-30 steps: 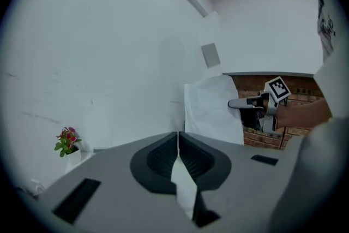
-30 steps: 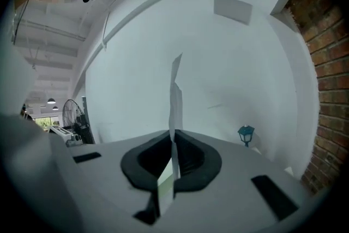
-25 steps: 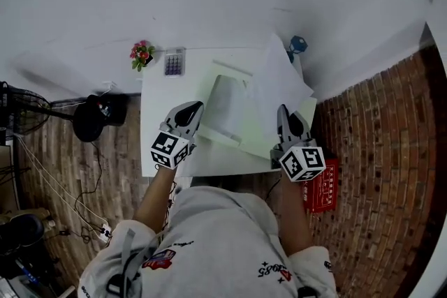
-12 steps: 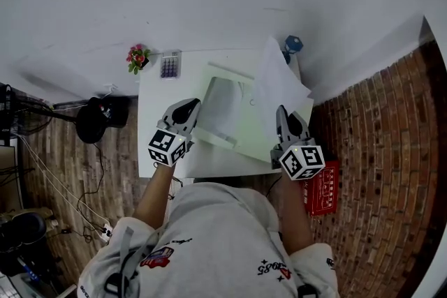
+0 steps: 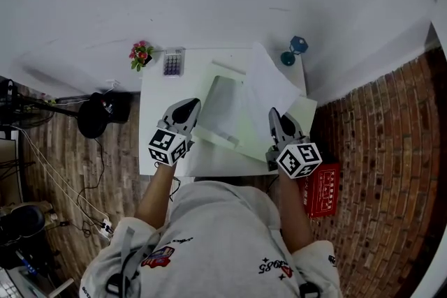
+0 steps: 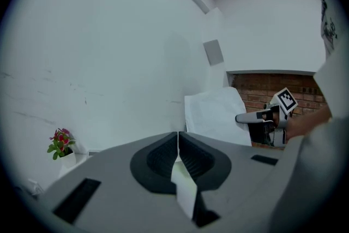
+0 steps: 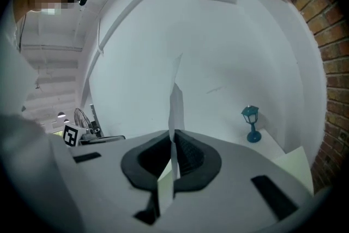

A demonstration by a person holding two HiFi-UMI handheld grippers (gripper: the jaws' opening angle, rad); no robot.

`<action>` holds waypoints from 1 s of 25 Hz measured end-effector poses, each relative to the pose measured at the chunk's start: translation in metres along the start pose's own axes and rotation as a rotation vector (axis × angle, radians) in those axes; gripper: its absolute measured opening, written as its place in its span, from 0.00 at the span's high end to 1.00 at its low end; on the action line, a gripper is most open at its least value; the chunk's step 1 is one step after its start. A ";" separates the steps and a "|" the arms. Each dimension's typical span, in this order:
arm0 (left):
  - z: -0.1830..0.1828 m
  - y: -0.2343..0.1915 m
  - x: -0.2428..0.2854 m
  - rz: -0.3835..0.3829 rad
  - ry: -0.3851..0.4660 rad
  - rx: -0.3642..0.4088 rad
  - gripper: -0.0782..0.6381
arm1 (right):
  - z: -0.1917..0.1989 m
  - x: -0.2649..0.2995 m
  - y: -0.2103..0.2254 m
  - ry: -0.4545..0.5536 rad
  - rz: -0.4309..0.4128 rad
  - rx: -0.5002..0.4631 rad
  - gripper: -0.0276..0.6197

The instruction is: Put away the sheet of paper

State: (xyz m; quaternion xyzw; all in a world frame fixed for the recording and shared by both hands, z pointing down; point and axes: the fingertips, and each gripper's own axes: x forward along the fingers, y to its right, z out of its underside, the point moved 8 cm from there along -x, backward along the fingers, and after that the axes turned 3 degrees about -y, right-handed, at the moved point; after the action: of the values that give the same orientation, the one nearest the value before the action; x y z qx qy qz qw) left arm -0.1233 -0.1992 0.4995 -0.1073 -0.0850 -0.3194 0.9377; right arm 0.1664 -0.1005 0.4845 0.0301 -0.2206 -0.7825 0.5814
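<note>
Head view: your right hand-held gripper [image 5: 275,116] holds the paper [image 5: 265,84] raised over the open folder [image 5: 225,107] at frame centre on the tabletop [image 5: 157,101]. I see nothing inside the folder.

Left gripper view: your left hand-held gripper [image 6: 178,139] pinches the folder's flap [image 6: 184,185].

Right gripper view: the jaws are pressed onto the paper's edge. Next, I judge, slide the sheet under the flap.

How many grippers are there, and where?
2. The left gripper is at the table's near left, shut on the folder's edge. The right gripper is at the near right, pinching the sheet of paper. None seem hidden.
</note>
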 end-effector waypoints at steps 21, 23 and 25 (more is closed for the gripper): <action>0.020 -0.016 -0.025 -0.077 -0.030 -0.054 0.85 | 0.113 0.040 0.043 -0.369 0.019 0.189 0.95; 0.020 -0.016 -0.025 -0.078 -0.033 -0.055 0.85 | 0.125 0.041 0.050 -0.420 0.044 0.216 0.95; 0.021 -0.016 -0.024 -0.077 -0.036 -0.053 0.85 | 0.136 0.042 0.057 -0.450 0.057 0.263 0.95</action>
State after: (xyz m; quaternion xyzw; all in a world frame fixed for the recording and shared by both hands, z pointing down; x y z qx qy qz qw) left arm -0.1538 -0.1923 0.5164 -0.1346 -0.0973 -0.3556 0.9198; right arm 0.1628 -0.1103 0.6376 -0.0754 -0.4449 -0.7175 0.5306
